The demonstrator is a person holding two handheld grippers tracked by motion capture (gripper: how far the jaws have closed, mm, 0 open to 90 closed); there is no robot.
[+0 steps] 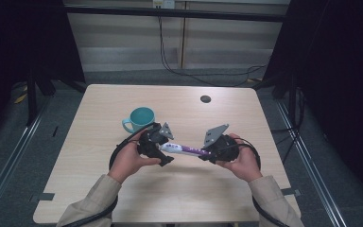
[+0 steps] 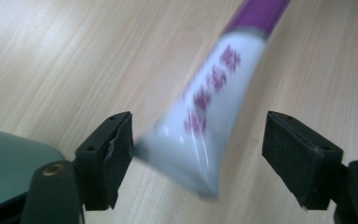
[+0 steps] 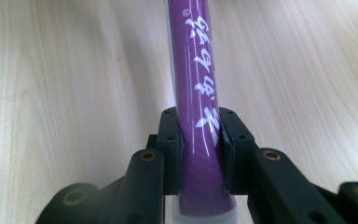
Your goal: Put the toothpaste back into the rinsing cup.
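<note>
While right gripper (image 3: 199,149)-clamped: tube (image 3: 196,93), mid-table.

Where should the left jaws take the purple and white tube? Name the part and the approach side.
Probably the flat white end of the tube, approached from that end along its length, with the pads across the thin crimped faces. That end already lies between the open left gripper jaws, untouched, while the right gripper clamps the round purple part, so the white end is the free part.
</note>
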